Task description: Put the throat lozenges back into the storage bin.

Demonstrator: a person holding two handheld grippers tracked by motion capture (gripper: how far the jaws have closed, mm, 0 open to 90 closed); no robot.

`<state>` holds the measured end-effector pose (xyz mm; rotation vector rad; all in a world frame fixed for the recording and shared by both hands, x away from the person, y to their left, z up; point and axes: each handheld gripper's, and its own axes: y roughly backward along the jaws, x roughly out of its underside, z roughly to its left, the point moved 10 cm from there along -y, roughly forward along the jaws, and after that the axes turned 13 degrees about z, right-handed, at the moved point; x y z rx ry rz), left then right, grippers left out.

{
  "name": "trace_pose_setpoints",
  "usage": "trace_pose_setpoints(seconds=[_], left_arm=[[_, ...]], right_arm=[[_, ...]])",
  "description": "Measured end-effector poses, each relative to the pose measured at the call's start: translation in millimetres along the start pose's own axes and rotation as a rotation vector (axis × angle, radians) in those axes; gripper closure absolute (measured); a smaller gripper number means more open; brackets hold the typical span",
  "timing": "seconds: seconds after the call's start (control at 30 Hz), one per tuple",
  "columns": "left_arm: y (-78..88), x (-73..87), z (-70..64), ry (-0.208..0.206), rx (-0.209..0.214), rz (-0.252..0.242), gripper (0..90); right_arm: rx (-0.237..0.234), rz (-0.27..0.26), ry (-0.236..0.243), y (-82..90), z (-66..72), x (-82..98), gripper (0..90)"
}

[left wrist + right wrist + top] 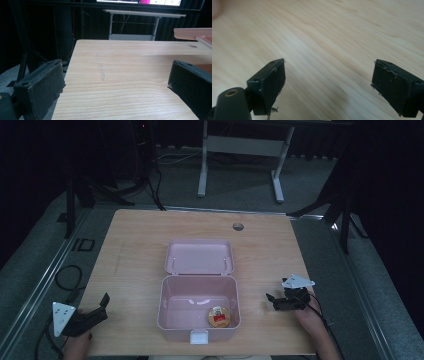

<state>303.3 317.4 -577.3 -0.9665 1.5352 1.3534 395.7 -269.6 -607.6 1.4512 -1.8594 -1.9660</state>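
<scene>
Pink box sits mid-bench, lid thrown back flat behind it. Inside I see one small round container with a red label, at the near right corner. Left hand-held gripper and right hand-held gripper flank the box, jaws spread wide, both empty.

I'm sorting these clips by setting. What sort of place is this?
Probably a lab or recording studio rather than a home: a bare wooden table ringed by black curtains, dark stands and floor cables, with a height-adjustable desk behind.
</scene>
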Motion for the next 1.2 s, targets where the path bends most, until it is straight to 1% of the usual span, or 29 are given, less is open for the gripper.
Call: trace_pose_setpoints(seconds=[0.07,0.17,0.2,0.23,0.3,0.33,0.37,0.4,0.47,0.5,0.53,0.57,0.6,0.63,0.7,0.77,0.8,0.83,0.87,0.93,1.0,1.2], left_arm=[[0.0,-0.1,0.0,0.001,0.0,-0.001,0.9],[0.0,0.0,-0.1,0.0,0.0,0.0,0.9],[-0.1,0.0,-0.2,-0.001,0.0,0.0,0.9],[0.0,0.0,-0.2,-0.001,0.001,0.0,0.9],[-0.1,0.0,-0.2,-0.001,0.001,0.0,0.9],[-0.1,0.0,-0.3,-0.001,0.001,0.001,0.9],[0.0,0.0,-0.3,-0.002,0.001,0.001,0.9],[0.0,0.0,-0.3,-0.003,0.001,0.0,0.9],[0.1,0.0,-0.3,-0.002,0.001,0.0,0.9],[0.0,0.0,-0.2,-0.001,0.002,0.0,0.9],[-0.1,0.0,-0.2,-0.001,0.001,0.001,0.9],[-0.3,0.1,-0.2,-0.001,0.002,0.003,0.9],[-0.3,0.1,-0.1,-0.001,0.001,0.003,0.9],[-0.4,0.2,0.0,-0.001,0.001,0.004,0.9],[-0.3,0.2,0.4,0.001,0.0,0.004,0.9],[-0.3,0.1,0.5,0.003,-0.001,0.003,0.9],[-0.2,0.1,0.5,0.003,-0.001,0.003,0.9],[-0.2,0.1,0.5,0.003,-0.002,0.003,0.9],[-0.2,0.1,0.6,0.004,-0.003,0.003,0.9],[-0.2,0.2,0.6,0.003,-0.004,0.004,0.9],[-0.2,0.1,0.6,0.004,-0.004,0.003,0.9],[-0.2,0.0,1.0,0.006,-0.004,0.002,0.9]], right_arm=[[0.022,-0.006,-0.033,-0.3,-4.4,4.9,11.4],[0.079,-0.016,-0.086,0.5,-13.6,11.4,11.4],[0.108,-0.011,-0.111,0.5,-17.9,13.9,11.4],[0.13,-0.018,-0.131,1.3,-21.4,15.5,11.4],[0.181,-0.017,-0.187,2.0,-29.5,19.5,11.4],[0.195,-0.028,-0.209,2.5,-32.4,20.4,11.4],[0.223,-0.032,-0.232,2.8,-36.2,21.8,11.4],[0.263,-0.024,-0.259,2.8,-40.8,24.0,11.4],[0.322,-0.042,-0.3,5.5,-47.6,26.1,11.4],[0.347,-0.037,-0.318,6.6,-50.8,27.9,11.4],[0.355,-0.043,-0.334,7.9,-52.6,29.0,11.4],[0.374,-0.046,-0.346,9.3,-55.3,30.9,11.4],[0.383,-0.035,-0.361,9.5,-58.0,33.5,11.4],[0.371,-0.033,-0.382,9.5,-59.3,35.5,11.4],[0.367,-0.043,-0.417,11.3,-62.6,37.0,11.4],[0.374,-0.061,-0.438,13.4,-65.7,37.0,11.4],[0.367,-0.061,-0.446,13.5,-66.4,37.1,11.4],[0.361,-0.06,-0.45,12.9,-67.0,37.3,11.4],[0.366,-0.058,-0.455,12.5,-68.0,38.2,11.4],[0.343,-0.052,-0.461,10.3,-67.9,38.8,11.4],[0.347,-0.043,-0.456,9.1,-67.2,39.4,11.4],[0.34,-0.038,-0.453,7.8,-66.3,39.2,11.4]])
